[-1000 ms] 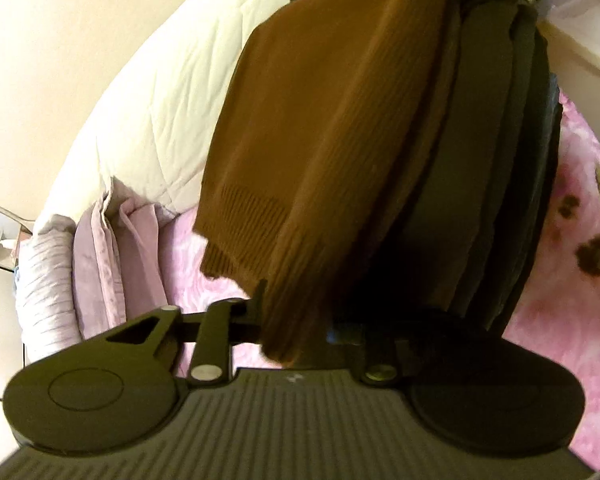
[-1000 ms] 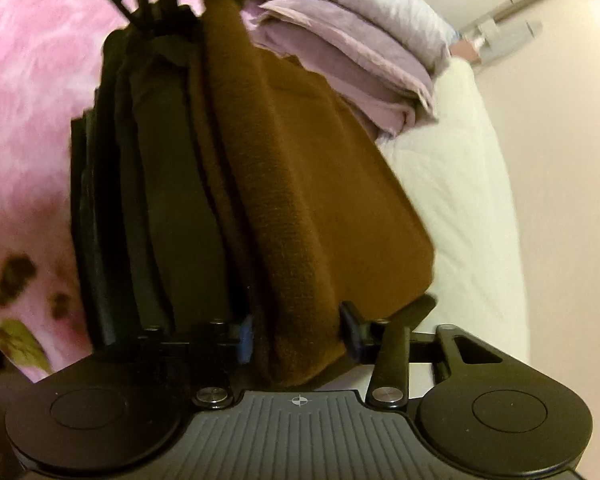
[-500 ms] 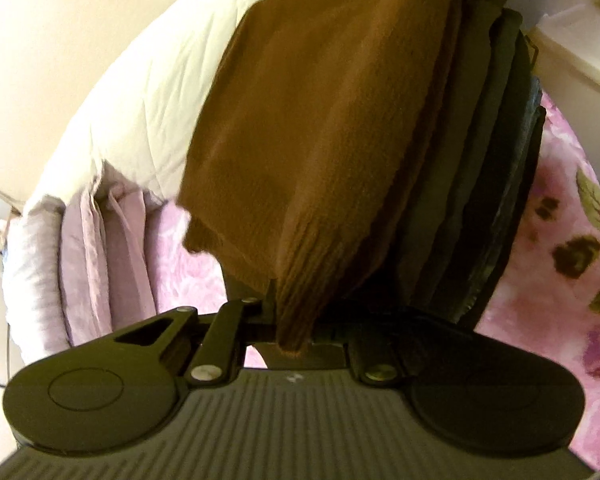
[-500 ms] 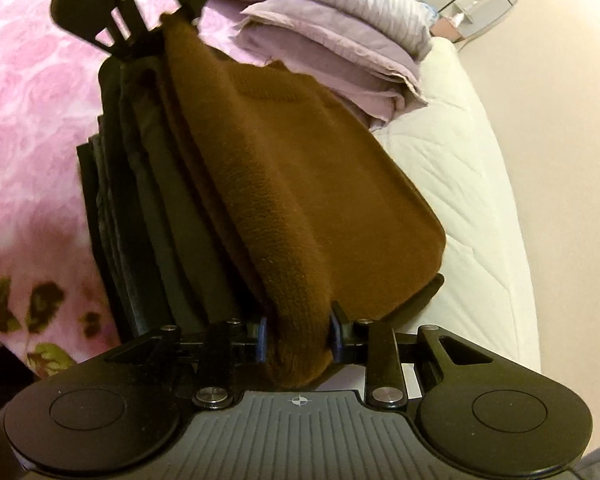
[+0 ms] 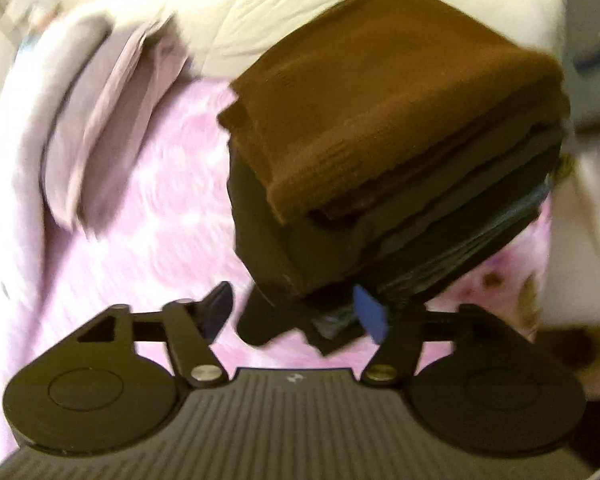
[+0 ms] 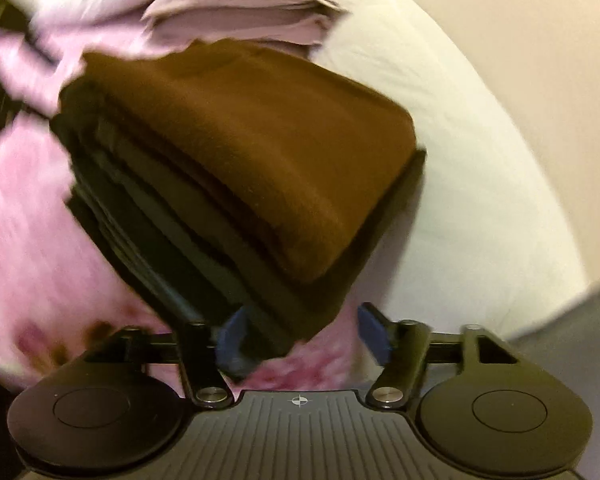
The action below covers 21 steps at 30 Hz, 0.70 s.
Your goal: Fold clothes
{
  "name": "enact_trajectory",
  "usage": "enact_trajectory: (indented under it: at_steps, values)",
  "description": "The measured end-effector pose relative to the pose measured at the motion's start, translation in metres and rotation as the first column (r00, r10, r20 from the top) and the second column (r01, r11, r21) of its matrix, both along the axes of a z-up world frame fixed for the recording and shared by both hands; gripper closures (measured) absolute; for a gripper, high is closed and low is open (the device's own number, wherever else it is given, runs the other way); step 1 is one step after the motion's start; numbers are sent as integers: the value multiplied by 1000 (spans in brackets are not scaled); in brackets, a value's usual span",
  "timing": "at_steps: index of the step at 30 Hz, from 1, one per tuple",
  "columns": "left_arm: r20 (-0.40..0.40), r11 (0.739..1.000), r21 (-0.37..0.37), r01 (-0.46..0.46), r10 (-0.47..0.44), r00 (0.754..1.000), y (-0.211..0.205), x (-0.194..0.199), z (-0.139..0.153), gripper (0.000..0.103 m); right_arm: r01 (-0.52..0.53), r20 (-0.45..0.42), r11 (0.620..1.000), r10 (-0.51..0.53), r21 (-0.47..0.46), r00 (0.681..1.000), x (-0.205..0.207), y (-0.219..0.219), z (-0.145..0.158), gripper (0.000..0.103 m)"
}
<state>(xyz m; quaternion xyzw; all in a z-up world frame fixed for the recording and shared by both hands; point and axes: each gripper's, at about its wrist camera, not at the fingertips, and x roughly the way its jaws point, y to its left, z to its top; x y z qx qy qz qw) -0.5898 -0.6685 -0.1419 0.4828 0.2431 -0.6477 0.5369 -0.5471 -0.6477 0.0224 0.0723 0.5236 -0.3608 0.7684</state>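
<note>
Pink flowered bedding (image 5: 148, 200) carries a pile of dark folded clothes (image 5: 440, 232), and on top of that pile lies the brown sweater (image 5: 380, 112), folded into a thick block; in the right wrist view the same sweater (image 6: 260, 152) sits square on the stack with its rounded fold facing the camera. It looks soft, fairly light and limp, a knit that will sag and open if lifted by one corner, so the likely sound hold is at two corners of the folded edge, or under the whole block. The left tongs (image 5: 296, 308) stand open, fingers spread wide with a loose dark corner of the pile between them, apparently ungripped. The right tongs (image 6: 300, 332) are open as well, their blue pads apart near the stack's lower corner, though blur hides whether the left pad touches the cloth. Beside the pile, a heap of lilac folded linen (image 5: 112, 128) lies close on the far side, with a white quilt (image 6: 440, 160) behind. Bare pink bedding in front of the tongs gives room to work; the quilt's edge drops away on the right.
</note>
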Motion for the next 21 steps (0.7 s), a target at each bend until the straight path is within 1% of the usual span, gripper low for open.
enact_trajectory:
  at_steps: [1, 3, 5, 8, 10, 13, 15, 16, 21]
  values:
    - [-34, 999, 11, -40, 40, 999, 0, 2, 0, 22, 39, 33, 998, -40, 39, 999, -3, 0, 2, 23]
    - [-90, 994, 22, -107, 108, 990, 4, 4, 2, 15, 92, 89, 987, -104, 128, 991, -6, 0, 4, 20]
    - [-127, 987, 36, -158, 161, 979, 8, 4, 2, 5, 130, 146, 968, -163, 215, 976, -8, -3, 3, 19]
    - [-155, 974, 49, -221, 226, 962, 20, 2, 9, 2, 174, 201, 929, -249, 327, 948, -11, -7, 1, 18]
    - [-165, 968, 52, -245, 250, 954, 30, 0, 18, 2, 217, 228, 902, -316, 373, 921, -17, -5, 3, 17]
    - [-164, 971, 43, -234, 237, 957, 39, 1, 20, 2, 274, 262, 854, -415, 442, 872, -25, -2, 6, 17]
    - [-183, 975, 38, -218, 221, 958, 47, 2, 24, 2, 313, 287, 831, -473, 460, 833, -23, 5, 18, 17]
    - [-197, 977, 35, -210, 212, 957, 52, 4, 27, 2, 329, 300, 825, -492, 459, 817, -24, 13, 22, 17]
    - [-234, 984, -13, -180, 172, 957, 87, 11, 49, 2, 395, 329, 826, -533, 403, 779, -16, 52, 46, 16]
